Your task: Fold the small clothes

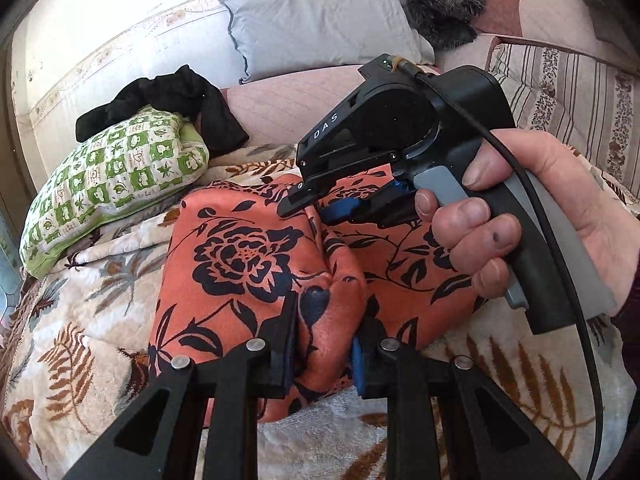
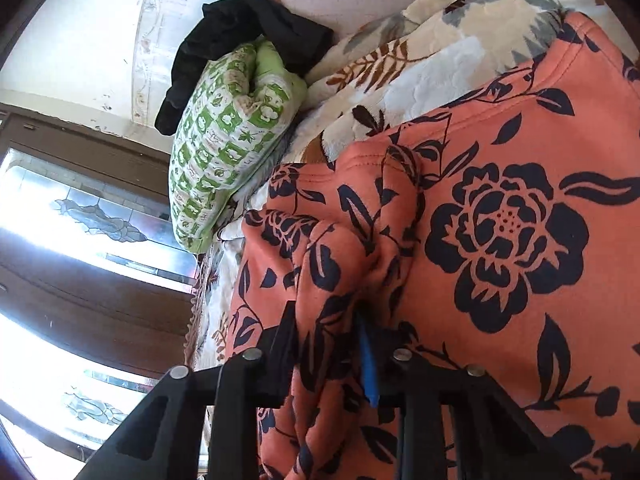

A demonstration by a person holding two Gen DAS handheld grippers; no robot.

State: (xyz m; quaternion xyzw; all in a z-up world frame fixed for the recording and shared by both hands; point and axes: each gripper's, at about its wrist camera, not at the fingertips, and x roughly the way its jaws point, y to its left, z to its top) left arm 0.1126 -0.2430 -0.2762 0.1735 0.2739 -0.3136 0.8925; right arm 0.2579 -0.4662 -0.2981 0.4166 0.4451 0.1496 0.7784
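Far left of the left gripper (image 1: 324, 344), beyond its tips, a green checked bundle (image 1: 116, 184) lay on the leaf-print blanket (image 1: 72, 320) with a black garment (image 1: 172, 96) draped over its far end. Past them a grey pillow (image 1: 320, 28) leaned against the wall.

Straight ahead of the left gripper lay the orange floral cloth (image 1: 240, 248), the task's piece, spread on the blanket and bunched into a ridge that ran away from the fingers. The 2 jaws stood narrow and pressed on that ridge from both sides, so the left gripper held a fold of the cloth.

To the right and farther along the same ridge, the right gripper (image 1: 316, 210) came in from the side, gripped by a hand (image 1: 532, 216) around its handle, a black cable trailing down past the wrist. Its tip sat against the cloth.

In the right wrist view the scene was rolled sideways. The bundle (image 2: 224, 152) and black garment (image 2: 248, 32) lay up and to the left of the right gripper (image 2: 328, 356), and a glass-paned door (image 2: 92, 216) showed at the far left. The cloth (image 2: 508, 232) filled the space ahead and to the right. A gathered pleat of it passed between the 2 fingers, which stood narrow and pinched it.
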